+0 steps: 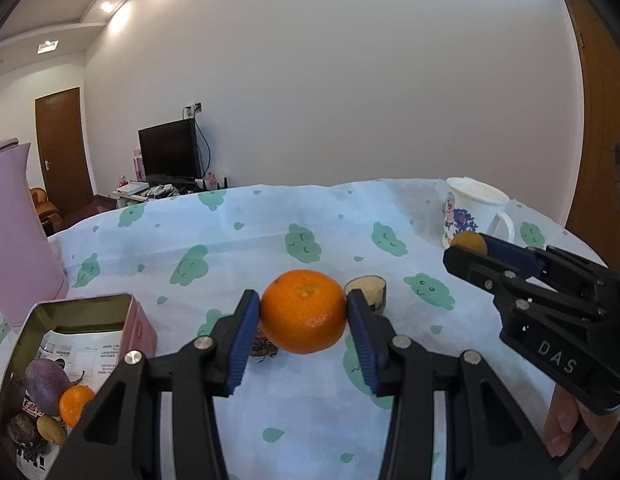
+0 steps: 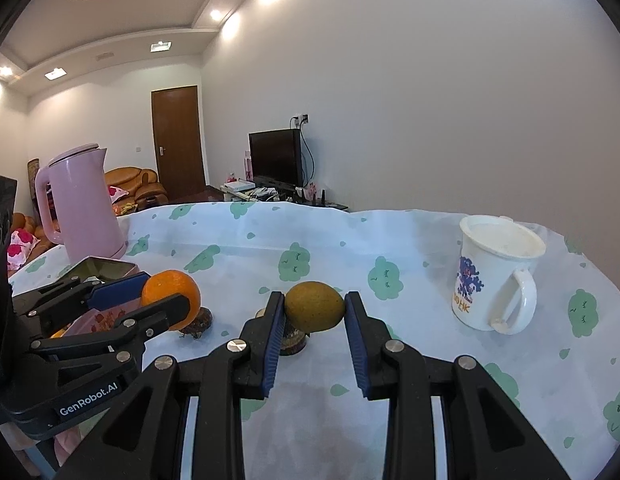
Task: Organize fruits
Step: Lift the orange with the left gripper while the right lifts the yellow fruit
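Currently my left gripper (image 1: 304,312) has its two blue pads pressed against the sides of an orange (image 1: 303,311), centre of the left wrist frame, lifted clear of the cloud-print tablecloth (image 1: 238,248). Under it, partly hidden, lies a dark wrinkled fruit (image 1: 264,347); just right of the orange sits a cut pale-faced piece (image 1: 369,293), type unclear.

Lower left of that frame: pink tin (image 1: 144,326), open, holding a purple round item (image 1: 48,384), a second small orange (image 1: 74,404) and two or three darker small fruits I can't identify.

My right gripper (image 2: 314,312) is closed on a yellow-green oval fruit (image 2: 314,306), centre of the right wrist frame, also held above the cloth. It appears at the right edge of the left wrist frame in front of the white mug (image 1: 469,210).

Pink kettle (image 2: 82,204) stands upper left of the right wrist frame, behind the tin.
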### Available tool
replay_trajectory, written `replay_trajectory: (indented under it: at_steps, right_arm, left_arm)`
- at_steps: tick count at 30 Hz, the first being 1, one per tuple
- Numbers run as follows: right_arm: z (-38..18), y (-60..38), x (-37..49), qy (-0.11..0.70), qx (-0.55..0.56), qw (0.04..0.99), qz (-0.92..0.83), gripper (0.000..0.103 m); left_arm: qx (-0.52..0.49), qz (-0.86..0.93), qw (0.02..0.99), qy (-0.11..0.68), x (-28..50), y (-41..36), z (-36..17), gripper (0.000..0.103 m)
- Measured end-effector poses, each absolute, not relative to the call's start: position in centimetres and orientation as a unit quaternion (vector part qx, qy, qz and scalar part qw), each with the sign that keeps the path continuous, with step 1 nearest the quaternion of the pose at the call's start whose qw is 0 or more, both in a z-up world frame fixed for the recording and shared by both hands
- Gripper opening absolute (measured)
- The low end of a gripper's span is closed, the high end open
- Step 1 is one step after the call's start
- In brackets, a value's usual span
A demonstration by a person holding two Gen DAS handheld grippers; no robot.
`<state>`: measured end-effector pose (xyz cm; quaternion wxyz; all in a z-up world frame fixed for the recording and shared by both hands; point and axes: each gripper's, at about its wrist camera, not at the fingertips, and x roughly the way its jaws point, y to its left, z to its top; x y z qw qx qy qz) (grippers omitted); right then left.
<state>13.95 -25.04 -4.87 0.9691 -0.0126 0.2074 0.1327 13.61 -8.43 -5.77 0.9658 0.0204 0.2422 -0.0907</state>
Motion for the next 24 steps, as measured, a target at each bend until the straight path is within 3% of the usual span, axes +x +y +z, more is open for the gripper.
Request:
replay_trajectory:
  at_steps: [24]
  right_arm:
    - [-4.4, -24.2, 11.5, 0.171, -0.032, 0.975, 0.136, 0.032]
  left_arm:
    - [0.023, -0.088, 0.969, 0.229, 11.6, -7.9, -5.5, 0.047]
